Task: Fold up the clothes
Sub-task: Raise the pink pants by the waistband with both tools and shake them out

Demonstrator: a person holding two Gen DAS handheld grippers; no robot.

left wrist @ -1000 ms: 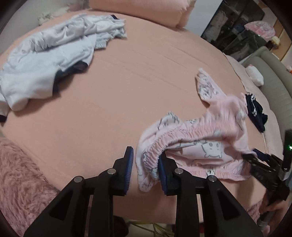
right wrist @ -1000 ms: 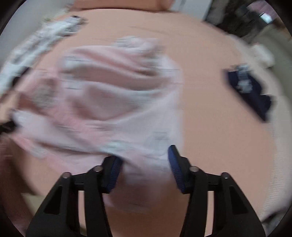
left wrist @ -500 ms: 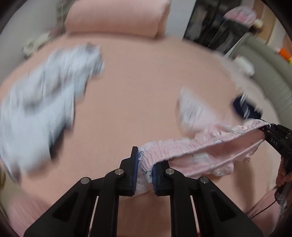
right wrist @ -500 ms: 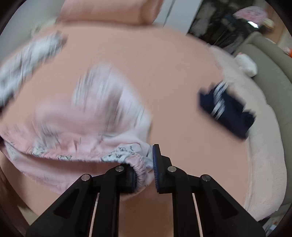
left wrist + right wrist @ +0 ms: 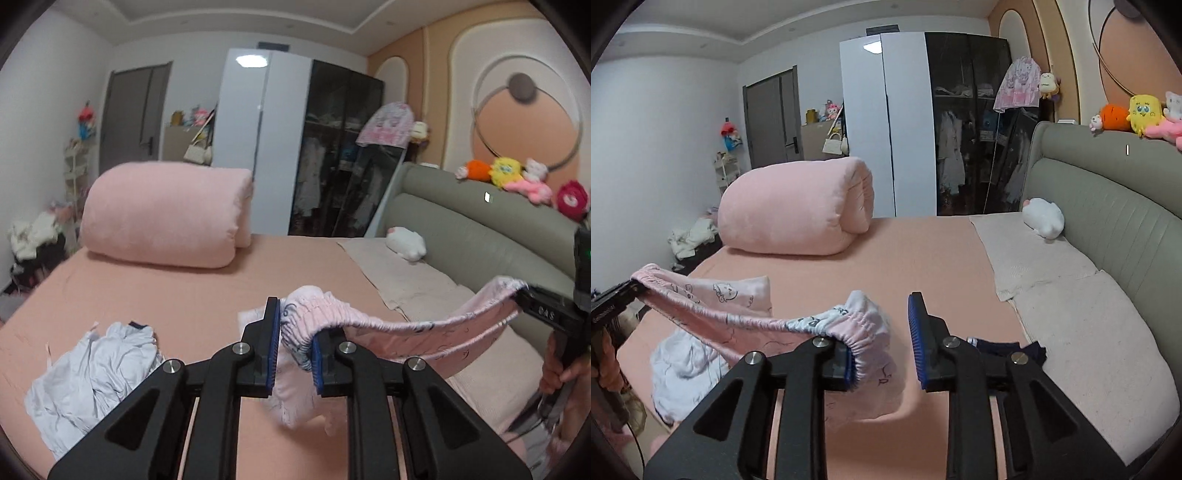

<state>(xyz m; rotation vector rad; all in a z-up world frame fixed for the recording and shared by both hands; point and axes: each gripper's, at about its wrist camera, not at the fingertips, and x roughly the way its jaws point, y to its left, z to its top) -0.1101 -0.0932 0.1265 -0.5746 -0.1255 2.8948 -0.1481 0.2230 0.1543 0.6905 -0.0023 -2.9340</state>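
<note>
Pink printed shorts with an elastic waistband (image 5: 406, 328) hang stretched between my two grippers above the bed. My left gripper (image 5: 293, 349) is shut on one end of the waistband. In the right wrist view the other end of the shorts (image 5: 864, 332) drapes over the left finger (image 5: 846, 360) of my right gripper (image 5: 882, 349), whose jaws stand wide apart. The right gripper also shows at the right edge of the left wrist view (image 5: 532, 299), and the left gripper at the left edge of the right wrist view (image 5: 624, 293).
A crumpled white garment (image 5: 92, 373) lies on the pink bed sheet (image 5: 184, 291), also in the right wrist view (image 5: 683, 373). A dark navy garment (image 5: 1004, 349) lies near the right gripper. A rolled pink duvet (image 5: 166, 218) sits at the far end. A grey headboard (image 5: 480, 240) runs along the right.
Both grippers closed on the shorts' waistband and lifted them off the bed, stretching them out. The right gripper's jaws have since opened. Both cameras tilted up toward the room.
</note>
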